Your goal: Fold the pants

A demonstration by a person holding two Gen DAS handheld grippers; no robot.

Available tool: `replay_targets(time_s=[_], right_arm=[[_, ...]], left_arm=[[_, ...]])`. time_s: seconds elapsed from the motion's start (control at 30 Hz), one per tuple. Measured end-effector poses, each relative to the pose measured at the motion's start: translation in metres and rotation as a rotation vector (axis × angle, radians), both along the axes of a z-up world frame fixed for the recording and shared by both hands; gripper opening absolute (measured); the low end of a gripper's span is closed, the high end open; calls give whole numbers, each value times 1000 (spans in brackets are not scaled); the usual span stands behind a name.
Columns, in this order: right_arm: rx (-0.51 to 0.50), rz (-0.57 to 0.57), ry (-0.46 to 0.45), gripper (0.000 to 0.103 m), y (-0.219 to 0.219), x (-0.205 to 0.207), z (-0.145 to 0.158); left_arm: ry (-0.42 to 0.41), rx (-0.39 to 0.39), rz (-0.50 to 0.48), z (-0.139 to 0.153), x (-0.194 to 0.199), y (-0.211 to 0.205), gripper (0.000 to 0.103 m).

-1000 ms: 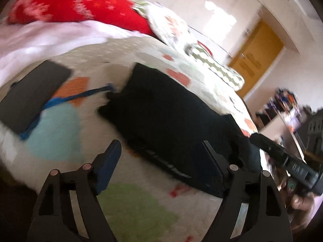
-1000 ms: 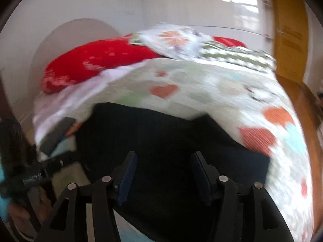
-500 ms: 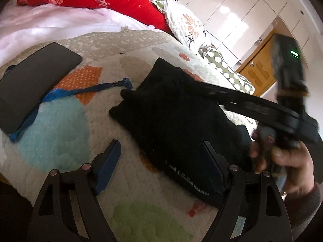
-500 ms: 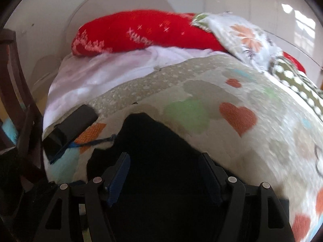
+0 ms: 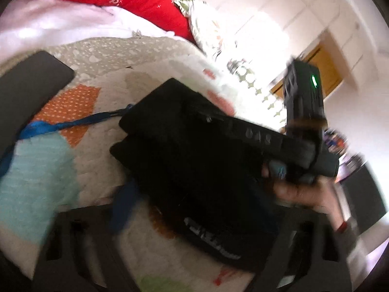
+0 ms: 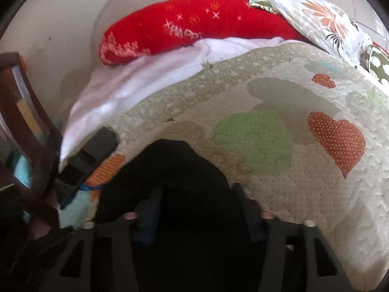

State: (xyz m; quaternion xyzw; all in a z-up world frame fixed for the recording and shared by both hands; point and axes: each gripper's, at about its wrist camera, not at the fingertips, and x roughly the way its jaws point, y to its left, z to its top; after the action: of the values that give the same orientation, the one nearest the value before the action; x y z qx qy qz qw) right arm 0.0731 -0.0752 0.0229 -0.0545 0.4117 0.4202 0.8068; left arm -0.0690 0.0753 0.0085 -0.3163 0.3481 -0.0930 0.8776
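The black pants (image 5: 194, 170) lie as a thick folded bundle in the middle of the left wrist frame, on the patterned quilt (image 5: 102, 165); in the right wrist view the same pants (image 6: 170, 182) fill the lower centre. Compared with one second ago the bundle looks shorter and thicker: then it stretched long toward the right of the frame, now its layers are stacked and a white print shows on the near edge. I judge that one more fold is made, and that what remains is mostly to press and square the packet.

The right gripper (image 6: 197, 209) has come over the pants from the right side of the left wrist frame; half a second ago it was higher above the cloth. Its fingers are wide apart and stand on both sides of the dark fabric, but I cannot tell if they touch it; nothing is pinched. The left gripper (image 5: 201, 209) is strongly blurred at the bottom of its frame, so it is moving now. It seems open, with its blue left finger pad (image 5: 124, 206) just beside the near edge of the bundle, and it holds nothing.

Around: a blue strap (image 5: 73, 124) runs left from the pants toward a dark flat device (image 5: 29, 85) at the left edge, a red pillow (image 6: 194, 26) lies at the top
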Motion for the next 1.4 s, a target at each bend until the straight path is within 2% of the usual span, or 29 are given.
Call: replay_targets(time_s=[0.03, 0.1, 0.17, 0.27, 0.33, 0.4, 0.47, 0.5, 0.57, 0.6, 0.67, 0.73, 0.77, 0.8, 0.83, 0.9, 1.0, 1.03, 1.13, 1.2, 1.23, 1.27, 1.3, 1.33, 1.4], right_arm=[[11, -7, -6, 36, -2, -2, 3], [53, -34, -10, 32, -15, -7, 15], [135, -62, -14, 31, -36, -14, 34], [228, -99, -43, 31, -72, -30, 64], [300, -143, -70, 31, -109, -46, 87], [350, -230, -105, 35, -156, -67, 104], [325, -350, -138, 64, -200, -87, 111], [306, -403, -144, 69, -220, -96, 109], [298, -508, -109, 72, -261, -112, 98], [303, -565, -49, 72, -284, -123, 86], [335, -623, 26, 72, -308, -137, 69], [412, -659, 94, 74, -325, -152, 51], [446, -664, 126, 77, -328, -158, 42], [460, -664, 150, 78, -329, -160, 37], [457, -664, 176, 79, -327, -160, 31], [419, -668, 197, 80, -317, -157, 23], [430, -649, 231, 79, -305, -155, 19], [437, -639, 229, 79, -306, -158, 17], [413, -650, 219, 79, -295, -150, 12], [334, -644, 174, 61, -284, -142, 10], [292, -633, 148, 37, -279, -139, 11], [257, -618, 122, 26, -275, -137, 12], [221, -597, 70, 21, -269, -138, 21], [198, -588, 29, 10, -267, -140, 27], [133, -578, -46, 10, -265, -148, 40]], left_arm=[[10, -2, -13, 0, 4, 0, 34], [-2, 29, -30, 6, 6, -5, 18], [-69, 60, -60, 23, -3, -16, 15], [-244, 197, -135, 66, -27, -54, 14], [-376, 348, -208, 90, -44, -95, 14], [-477, 501, -292, 98, -60, -138, 14], [-523, 624, -399, 88, -72, -178, 14], [-523, 672, -466, 77, -77, -198, 14], [-491, 737, -583, 48, -87, -232, 14], [-471, 759, -624, 37, -89, -243, 14], [-445, 818, -669, 20, -94, -259, 14], [-453, 863, -677, 16, -101, -265, 15], [-456, 868, -671, 18, -102, -264, 16], [-450, 854, -675, 22, -104, -261, 24], [-441, 819, -691, 26, -109, -256, 30], [-423, 731, -719, 33, -111, -243, 36], [-447, 664, -699, 48, -125, -222, 62], [-454, 641, -689, 52, -128, -215, 65], [-444, 559, -645, 64, -121, -194, 65], [-413, 553, -599, 66, -108, -188, 65], [-388, 558, -573, 66, -102, -186, 65], [-374, 558, -562, 67, -99, -186, 65], [-368, 557, -554, 65, -96, -184, 65], [-364, 554, -540, 66, -94, -183, 65], [-360, 535, -520, 67, -91, -180, 65]])
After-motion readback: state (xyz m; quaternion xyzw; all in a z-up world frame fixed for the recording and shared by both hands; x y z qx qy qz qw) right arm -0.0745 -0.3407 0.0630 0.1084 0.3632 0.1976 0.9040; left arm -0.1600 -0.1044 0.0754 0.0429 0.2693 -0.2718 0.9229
